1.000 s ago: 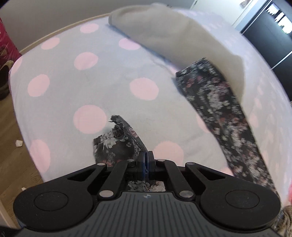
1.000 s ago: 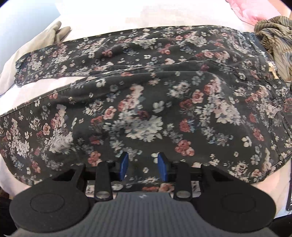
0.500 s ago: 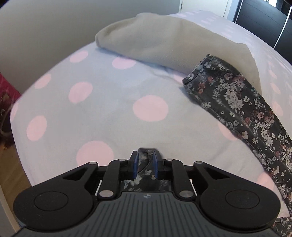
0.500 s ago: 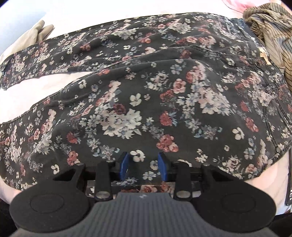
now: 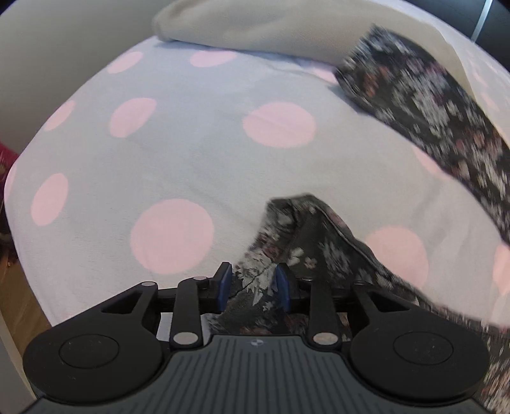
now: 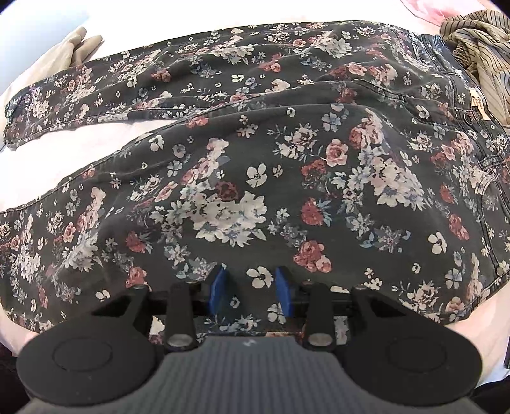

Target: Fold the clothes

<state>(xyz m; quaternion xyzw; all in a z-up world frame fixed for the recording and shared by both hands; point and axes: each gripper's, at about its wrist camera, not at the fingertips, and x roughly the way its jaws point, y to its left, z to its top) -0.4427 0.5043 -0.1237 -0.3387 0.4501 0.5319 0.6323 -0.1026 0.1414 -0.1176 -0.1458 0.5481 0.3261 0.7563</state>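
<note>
Your left gripper (image 5: 254,283) has its blue pads (image 5: 223,285) spread apart, with a bunched leg end of the floral trousers (image 5: 306,242) lying in the gap between them; the pads are not pressed onto the cloth. That hem rises in a crumpled peak just ahead of the fingers and trails off to the right under the gripper body. Beyond it lies the spotted sheet (image 5: 178,153), pale grey with pink dots. Farther out on the right, the other trouser leg runs diagonally across the sheet, blurred, its end touching a beige garment (image 5: 271,28) that lies across the top of the left view.

Your right gripper (image 6: 251,289) also has its pads (image 6: 218,286) parted, hovering low over the thigh of the trousers (image 6: 255,159) with cloth showing between and below them; you cannot tell from this view whether they touch it. The trousers are spread flat in front of you, both legs stretching away to the left with a wedge of white bedding (image 6: 95,140) between them, and the waistband at the right. Just past the waistband sits a striped garment (image 6: 478,35), touching it. The beige garment (image 6: 76,44) shows beyond the far leg's hem.
</note>
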